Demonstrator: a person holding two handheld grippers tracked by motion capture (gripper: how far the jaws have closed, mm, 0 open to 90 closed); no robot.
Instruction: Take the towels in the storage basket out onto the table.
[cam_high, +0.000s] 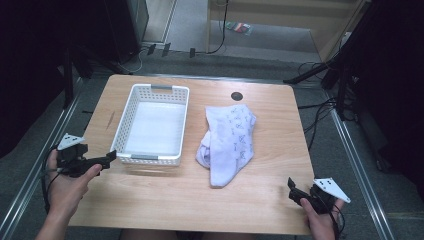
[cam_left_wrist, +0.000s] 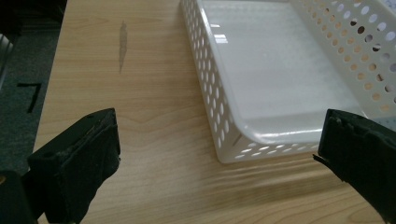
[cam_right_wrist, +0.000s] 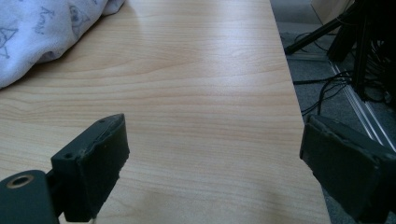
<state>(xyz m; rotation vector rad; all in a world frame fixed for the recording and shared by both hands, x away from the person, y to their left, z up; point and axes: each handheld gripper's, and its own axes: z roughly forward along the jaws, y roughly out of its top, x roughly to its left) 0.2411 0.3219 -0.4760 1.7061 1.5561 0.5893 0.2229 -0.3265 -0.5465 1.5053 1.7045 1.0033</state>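
A white perforated basket (cam_high: 152, 90) stands empty on the left half of the wooden table (cam_high: 150, 195). To its right lies a crumpled white cloth with small grey prints (cam_high: 227, 140). My left gripper (cam_high: 109, 158) is held at the table's left edge, just off the basket's near left corner, jaws wide apart and empty. In the left gripper view the basket's corner (cam_left_wrist: 233, 149) sits between the jaws of the left gripper (cam_left_wrist: 219, 154). My right gripper (cam_high: 294, 190) hovers open at the near right corner, apart from the cloth. The right gripper view has the cloth (cam_right_wrist: 42, 32) at upper left and the right gripper (cam_right_wrist: 215, 163) over bare wood.
A small black round hole (cam_high: 236, 96) marks the table's far side. Metal rails (cam_high: 357, 165) run along both sides of the table. Cables and stand legs (cam_high: 320, 75) lie on the floor at the right. Bare wood spreads along the near edge.
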